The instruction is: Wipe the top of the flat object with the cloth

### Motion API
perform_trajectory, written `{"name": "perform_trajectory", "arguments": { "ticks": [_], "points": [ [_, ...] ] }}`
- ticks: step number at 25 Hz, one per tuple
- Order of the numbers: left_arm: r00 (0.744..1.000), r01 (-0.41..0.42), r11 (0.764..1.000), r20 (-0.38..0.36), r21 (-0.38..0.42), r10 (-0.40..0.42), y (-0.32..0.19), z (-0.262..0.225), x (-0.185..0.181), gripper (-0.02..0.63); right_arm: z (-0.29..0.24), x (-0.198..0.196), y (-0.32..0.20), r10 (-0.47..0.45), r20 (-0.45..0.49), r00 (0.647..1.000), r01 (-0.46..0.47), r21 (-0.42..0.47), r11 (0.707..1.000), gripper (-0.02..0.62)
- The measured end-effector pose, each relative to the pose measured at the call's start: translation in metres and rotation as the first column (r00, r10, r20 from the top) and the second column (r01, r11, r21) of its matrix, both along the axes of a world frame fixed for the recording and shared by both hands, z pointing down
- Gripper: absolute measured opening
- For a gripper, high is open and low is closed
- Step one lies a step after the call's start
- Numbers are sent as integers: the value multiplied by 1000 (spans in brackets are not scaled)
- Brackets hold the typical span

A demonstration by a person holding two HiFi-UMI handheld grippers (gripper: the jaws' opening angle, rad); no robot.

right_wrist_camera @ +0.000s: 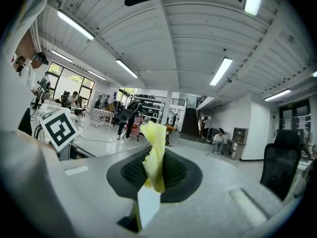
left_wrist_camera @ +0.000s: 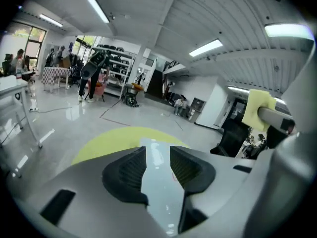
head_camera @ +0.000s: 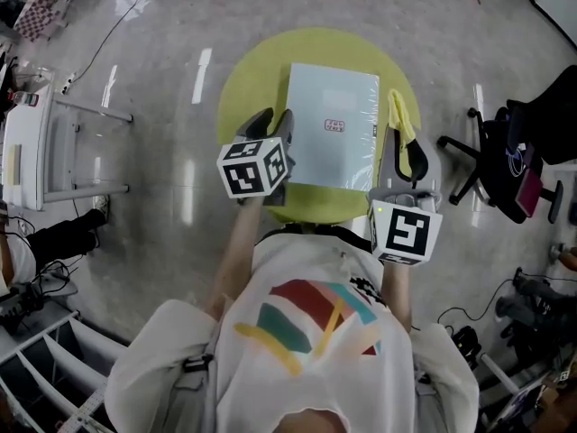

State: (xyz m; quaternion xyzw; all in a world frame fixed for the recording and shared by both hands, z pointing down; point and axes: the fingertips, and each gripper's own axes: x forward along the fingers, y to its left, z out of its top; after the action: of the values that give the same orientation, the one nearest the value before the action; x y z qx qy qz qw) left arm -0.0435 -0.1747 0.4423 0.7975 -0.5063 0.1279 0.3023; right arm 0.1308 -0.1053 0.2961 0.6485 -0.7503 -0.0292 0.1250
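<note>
Closest to the lens is the person's white shirt (head_camera: 306, 332) with its coloured stripes, and both arms reach forward from it over the near rim of a round yellow-green table (head_camera: 242, 79). A pale blue flat packet (head_camera: 332, 129) lies on top, its long edges running away from the person. Its far edge stops short of the table's far rim, and its near edge is close to the near rim.

At the packet's near left corner, the left gripper (head_camera: 273, 126) has its jaws standing apart, and the packet's glossy surface shows in the gap between them. The right gripper (head_camera: 403, 156) is clamped on a yellow cloth (head_camera: 400, 115), which sticks out past the pads just beside the packet's right edge.

A crescent of bare tabletop lies left of the packet. Glossy floor (head_camera: 162, 43) surrounds the table on the left and far sides. A black office chair (head_camera: 505, 161) stands off to the right and a white table (head_camera: 27, 152) at the far left, both well apart from the round table.
</note>
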Motion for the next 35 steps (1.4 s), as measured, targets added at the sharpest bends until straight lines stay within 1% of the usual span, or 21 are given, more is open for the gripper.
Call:
{"name": "perform_trajectory", "arguments": {
  "ticks": [2, 4, 7, 10, 12, 15, 17, 21, 24, 26, 28, 30, 32, 33, 35],
  "points": [
    [1000, -2, 996, -2, -86, 2, 7, 29, -2, 140, 6, 1, 0, -6, -1, 1000, 6, -17, 1000, 28],
    [1000, -4, 988, 16, -152, 6, 15, 54, -5, 140, 10, 2, 1, -8, -3, 1000, 8, -32, 999, 28],
    [998, -7, 974, 51, -225, 19, 24, 81, -8, 140, 17, 3, 2, -11, -9, 1000, 11, -50, 999, 28],
    [998, -18, 953, 50, -302, 35, 32, 107, -8, 140, 22, 2, 1, -16, -6, 1000, 16, -64, 998, 28],
    [998, -19, 941, 44, -338, 36, 37, 118, -9, 140, 25, 2, 0, -20, -7, 1000, 20, -69, 997, 28],
    [999, -22, 923, 34, -383, 38, 41, 129, -9, 129, 26, 4, 0, -18, -9, 1000, 17, -73, 997, 28],
    [999, -25, 914, 32, -404, 42, 43, 134, -9, 96, 28, 6, 0, -9, -8, 1000, 9, -81, 997, 28],
    [997, -50, 907, 26, -418, 67, 43, 137, -6, 78, 34, 7, -2, -16, -18, 1000, 15, -96, 995, 28],
    [993, -70, 905, 60, -419, 105, 42, 137, -5, 75, 34, 12, -15, -27, -65, 998, 20, -101, 995, 28],
    [989, -74, 905, 84, -419, 119, 42, 137, -6, 75, 29, 17, -31, -42, -135, 990, 29, -95, 995, 28],
    [987, -75, 906, 102, -416, 128, 41, 137, -5, 74, 27, 23, -54, -70, -250, 966, 44, -106, 993, 28],
    [984, -76, 909, 118, -410, 135, 40, 137, -5, 74, 35, 31, -81, -119, -386, 915, 63, -155, 986, 28],
    [982, -75, 909, 130, -410, 139, 41, 137, -5, 74, 52, 37, -110, -193, -512, 837, 84, -227, 970, 28],
    [981, -76, 908, 133, -412, 142, 42, 137, -5, 74, 64, 39, -124, -237, -566, 790, 95, -268, 959, 28],
    [978, -83, 905, 140, -417, 155, 42, 139, -6, 74, 94, 41, -148, -331, -646, 688, 107, -361, 926, 28]
  ]
}}
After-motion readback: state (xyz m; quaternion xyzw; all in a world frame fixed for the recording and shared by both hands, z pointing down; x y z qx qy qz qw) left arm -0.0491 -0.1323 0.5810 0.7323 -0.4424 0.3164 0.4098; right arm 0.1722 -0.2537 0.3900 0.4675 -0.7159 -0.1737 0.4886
